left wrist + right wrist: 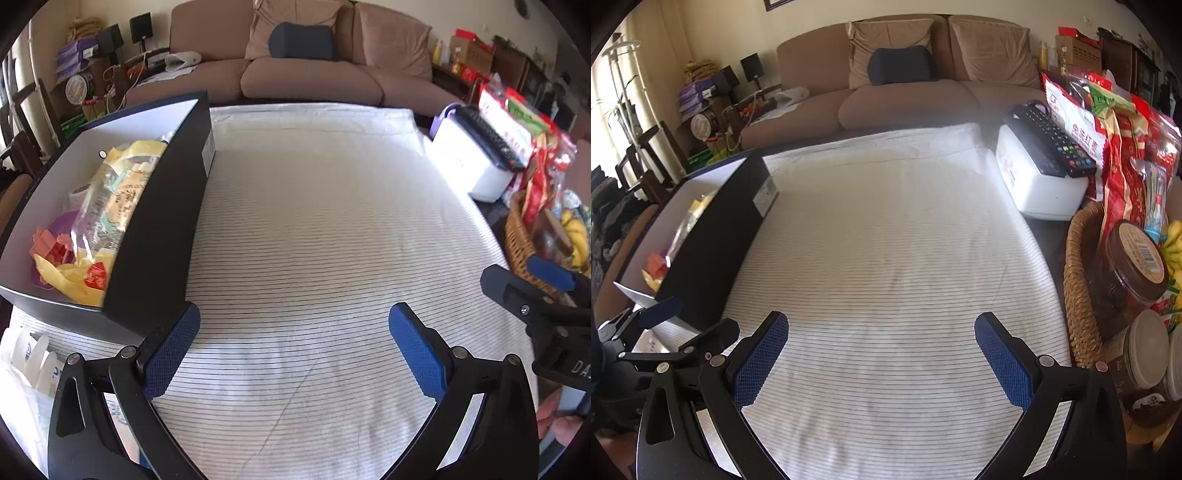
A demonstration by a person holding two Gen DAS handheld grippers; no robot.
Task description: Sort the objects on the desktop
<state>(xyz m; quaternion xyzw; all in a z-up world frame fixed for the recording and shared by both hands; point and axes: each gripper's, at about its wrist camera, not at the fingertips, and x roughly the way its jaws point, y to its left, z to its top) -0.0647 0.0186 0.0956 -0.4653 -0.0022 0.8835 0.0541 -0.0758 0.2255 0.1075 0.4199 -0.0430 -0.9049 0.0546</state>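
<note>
1. Left hand-held gripper (294, 349): jaws spread wide, nothing between the blue pads, hanging over the bare striped cloth (314, 229) at the near edge of the table. Prob. idle because there's nothing in reach to pinch.
2. Right hand-held gripper (881, 350): same, pads well apart, empty, over the cloth's near end. The two sit side by side w/ each visible in the other's view, so neither blocks the other.
3. Mid table: cloth is bare between the grippers and the far edge; no loose item visible on it. Judging by that, the sorting looks near done or done.
4. Left side: black box (155, 221) w/ white inside, open top, lying on the cloth's left edge. The task's things are in it: a clear plastic packet (107, 206), yellow wrapper (70, 278), orange-red bits (51, 247), something purple under them. Open top makes drop-in easy.
5. Right side, off the cloth: wicker basket (1078, 288) w/ jars, bananas (1174, 247), red snack bags (1123, 155). Looks like household clutter, not sorted items – can't tell for sure.
6. Further right: white box (1034, 188) w/ two remotes (1052, 144) on top.
7. Far: brown sofa (908, 99) beyond the table.
</note>
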